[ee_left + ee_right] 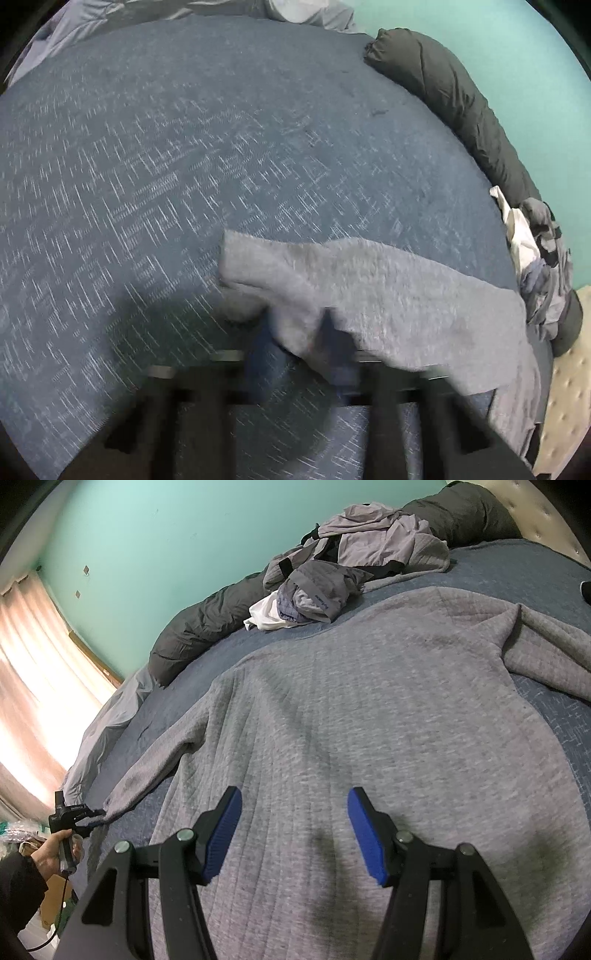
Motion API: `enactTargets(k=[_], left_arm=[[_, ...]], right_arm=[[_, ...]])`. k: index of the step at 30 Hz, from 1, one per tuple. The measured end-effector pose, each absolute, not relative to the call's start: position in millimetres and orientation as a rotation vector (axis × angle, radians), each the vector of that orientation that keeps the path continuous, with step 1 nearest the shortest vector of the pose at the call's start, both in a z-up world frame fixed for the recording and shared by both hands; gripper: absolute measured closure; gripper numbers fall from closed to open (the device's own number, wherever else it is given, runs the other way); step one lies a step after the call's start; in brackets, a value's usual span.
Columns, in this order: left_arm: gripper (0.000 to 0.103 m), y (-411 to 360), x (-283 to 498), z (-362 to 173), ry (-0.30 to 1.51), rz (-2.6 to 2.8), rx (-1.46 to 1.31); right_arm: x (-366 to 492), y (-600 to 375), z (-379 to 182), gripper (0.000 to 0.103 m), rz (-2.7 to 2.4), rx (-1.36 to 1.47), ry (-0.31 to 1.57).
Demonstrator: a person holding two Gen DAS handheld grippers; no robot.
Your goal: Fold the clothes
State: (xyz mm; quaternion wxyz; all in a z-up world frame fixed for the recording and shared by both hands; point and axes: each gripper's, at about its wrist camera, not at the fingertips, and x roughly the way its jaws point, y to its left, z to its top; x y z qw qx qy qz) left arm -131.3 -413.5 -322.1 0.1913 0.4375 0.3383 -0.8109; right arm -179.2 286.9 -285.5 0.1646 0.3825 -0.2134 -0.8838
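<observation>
Your left hand-held gripper (303,332) is clamped narrow on the sleeve cuff (258,273) of the grey sweater (369,720), which lies spread flat on the bed (184,147). Your right hand-held gripper (295,834) hangs wide above its body, holding nothing. A clothes pile (351,561) sits at twelve o'clock

A plain mint-green wall (155,546) fills twelve o'clock; sunlit beige curtains (33,686) hang at nine; a tufted cream headboard (546,513) sits at one.
</observation>
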Motion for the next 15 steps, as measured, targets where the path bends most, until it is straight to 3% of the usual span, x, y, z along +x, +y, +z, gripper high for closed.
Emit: enactTargets(k=[4, 15], left_arm=[[0.095, -420, -141, -306, 0.841, -2.313, 1.226], [0.096, -462, -170, -260, 0.651, -2.322, 1.076]], right_arm=[[-180, 285, -288, 0.042, -2.513, 1.102, -0.601], [-181, 279, -296, 0.042, -2.510, 1.131, -0.572]])
